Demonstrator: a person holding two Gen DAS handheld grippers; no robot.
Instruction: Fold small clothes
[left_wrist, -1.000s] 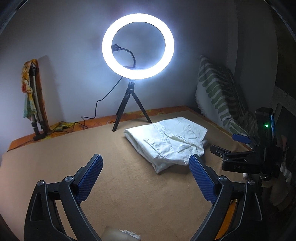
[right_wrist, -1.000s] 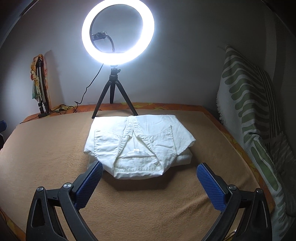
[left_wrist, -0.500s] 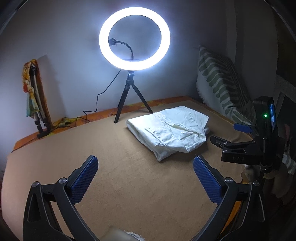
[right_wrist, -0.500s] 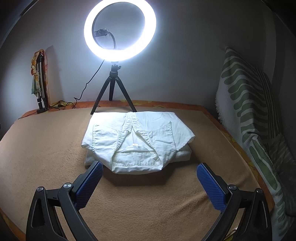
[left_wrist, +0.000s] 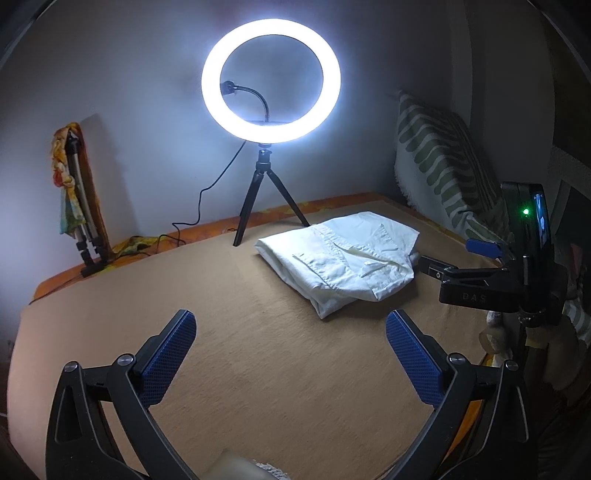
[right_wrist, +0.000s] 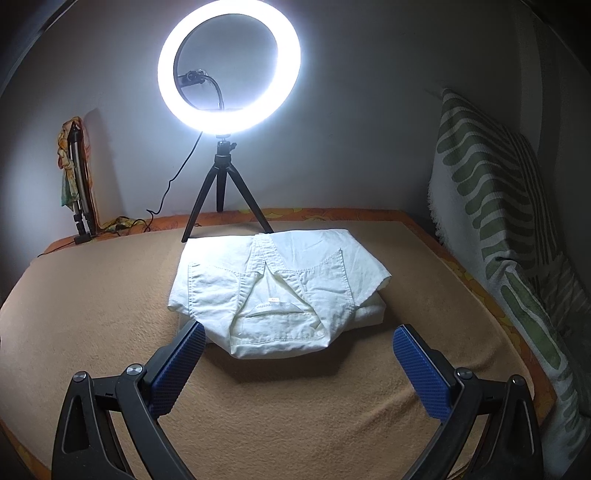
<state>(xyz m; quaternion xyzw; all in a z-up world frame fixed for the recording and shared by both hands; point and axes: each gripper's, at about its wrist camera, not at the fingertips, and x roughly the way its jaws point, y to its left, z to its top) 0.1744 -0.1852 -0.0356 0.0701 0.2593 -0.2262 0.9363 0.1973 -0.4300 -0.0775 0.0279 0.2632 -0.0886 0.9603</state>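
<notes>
Dim room with a grey wall, lit by a round white ring lamp (left_wrist: 271, 79) on a short black tripod (left_wrist: 264, 199) standing at the far edge of a tan blanket-covered bed surface (left_wrist: 258, 369). In the far left corner, a folded metal stand draped in orange patterned cloth (left_wrist: 75, 192). Along the right edge, a green-and-white striped cushion (right_wrist: 491, 206) leaning against the wall.

Toward the far edge and right of centre, just in front of the tripod's feet: a small white cotton garment with stitched seams and pockets (right_wrist: 280, 288). Lying as a thick, roughly square folded bundle, with a flap and a small label uppermost. Shirt or shorts: cannot tell.

Left black gripper with blue ribbed pads (left_wrist: 290, 321): held over bare blanket nearer the near edge, jaws just opened and now wide apart, nothing between them. Garment ahead and to its right, apart from it.

Right gripper of the same make (right_wrist: 299, 330): jaws spread wide, clamped on nothing. Near hem of the bundle framed between the pads, left pad just beside its near left corner. Touching or not: cannot tell.

Probably light, soft and limp, with layers apt to slide apart and sag if lifted from one point. Not fragile or slippery. Best taken at the near hem or a corner, pinching through all layers at a stitched seam for firmer purchase, ideally with both tongs at matching corners. Fold apparently done or nearly so.
</notes>
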